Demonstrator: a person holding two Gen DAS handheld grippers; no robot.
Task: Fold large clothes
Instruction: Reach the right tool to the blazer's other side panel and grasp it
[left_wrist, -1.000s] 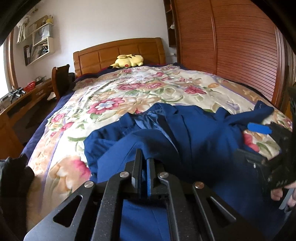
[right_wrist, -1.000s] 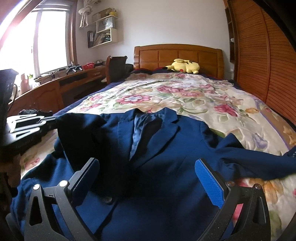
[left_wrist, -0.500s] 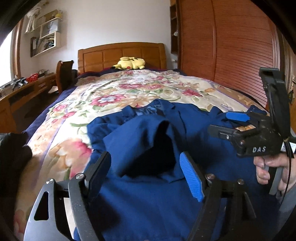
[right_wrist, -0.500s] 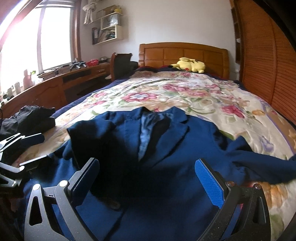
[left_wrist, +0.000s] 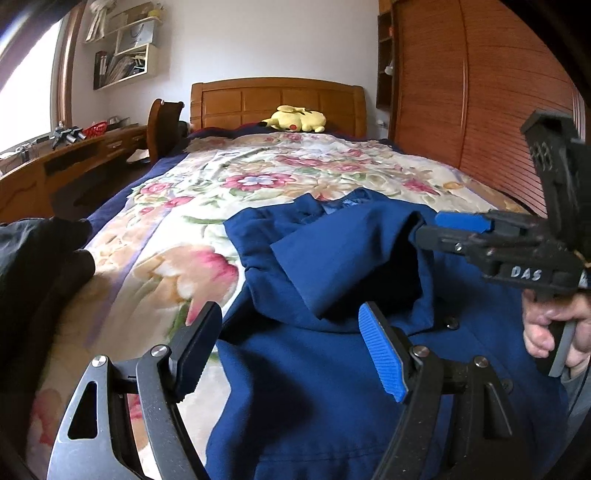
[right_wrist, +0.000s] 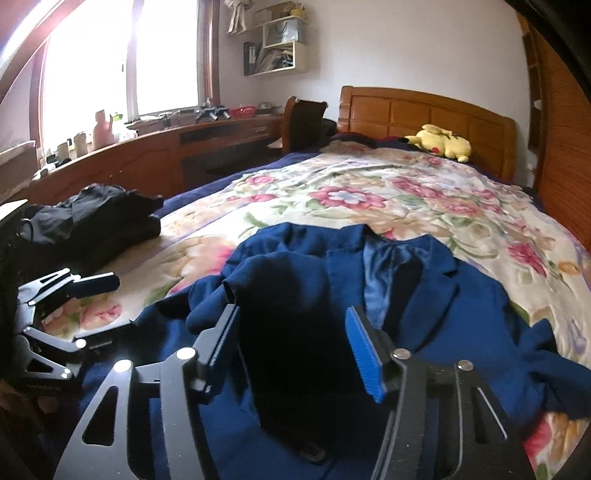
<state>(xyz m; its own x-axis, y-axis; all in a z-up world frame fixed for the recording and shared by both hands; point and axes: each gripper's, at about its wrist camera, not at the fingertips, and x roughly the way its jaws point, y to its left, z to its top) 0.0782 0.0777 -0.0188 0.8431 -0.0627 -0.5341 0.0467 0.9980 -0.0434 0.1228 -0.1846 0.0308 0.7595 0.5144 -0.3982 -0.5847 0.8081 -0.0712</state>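
Jacket, navy and lapelled, lies face-up on the flowered bedspread just ahead of both my grippers, its one sleeve folded in across the chest. My left gripper stands wide with nothing between its pads, the hem of the jacket just beyond its fingertips. My right gripper is closing, half narrowed, around the dark mound of that folded sleeve; from the other view its blue pad sits right at the cuff, though I cannot tell whether cloth is pinched yet. The risk, as I judge it: the jaws may catch only the top layer, or the front panel beneath as well, so a pull would drag the whole chest askew and undo the fold. The far sleeve, past my right fingers, is bunched near the bed's edge and could slide off. A black garment lies well apart to the left.
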